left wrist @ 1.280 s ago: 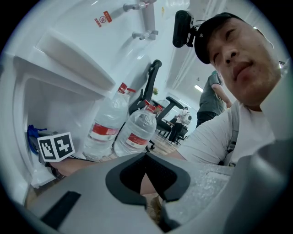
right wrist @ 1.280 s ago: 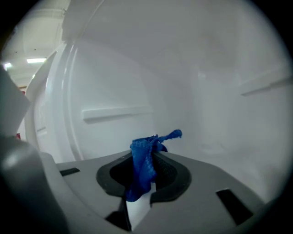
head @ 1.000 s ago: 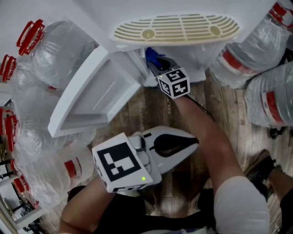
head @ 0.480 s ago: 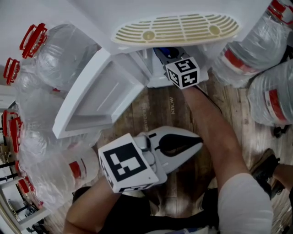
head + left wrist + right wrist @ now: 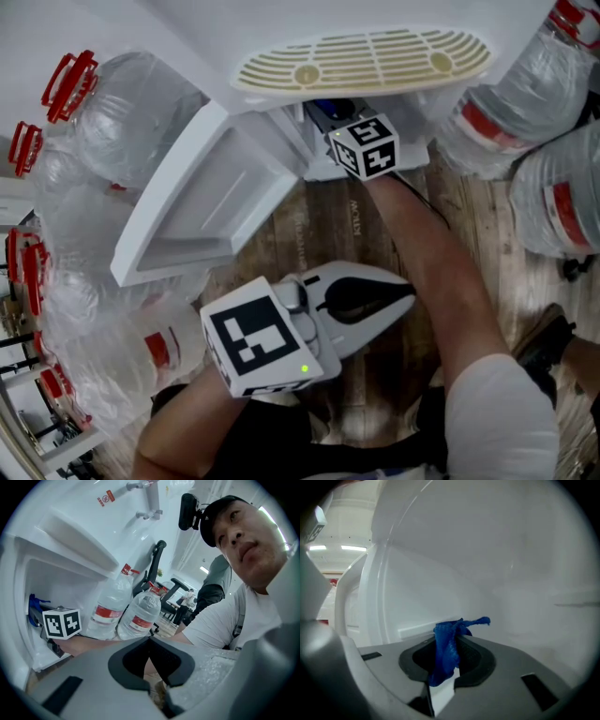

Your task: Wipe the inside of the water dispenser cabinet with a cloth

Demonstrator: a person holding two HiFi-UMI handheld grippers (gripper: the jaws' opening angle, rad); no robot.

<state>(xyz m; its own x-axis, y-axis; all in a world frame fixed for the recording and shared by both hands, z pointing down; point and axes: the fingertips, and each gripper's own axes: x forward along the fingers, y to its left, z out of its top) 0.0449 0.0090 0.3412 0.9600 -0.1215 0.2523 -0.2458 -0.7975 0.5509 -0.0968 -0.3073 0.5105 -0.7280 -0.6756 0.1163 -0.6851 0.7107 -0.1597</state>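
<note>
Since a second ago your right gripper (image 5: 452, 641) went deeper, toward 12 o'clock, into the cabinet (image 5: 511, 573), pinching the blue cloth (image 5: 443, 660). Left gripper (image 5: 405, 296): closed, empty. Wiping underway, likely unfinished.

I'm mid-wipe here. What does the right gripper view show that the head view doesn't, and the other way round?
Only the right gripper view: the right gripper shut on the crumpled blue cloth, facing the white cabinet's inner wall. Only the head view: the left gripper over the wooden floor, the open white cabinet door, and clear plastic water bottles with red labels. Both: the right gripper reaching into the cabinet.
</note>
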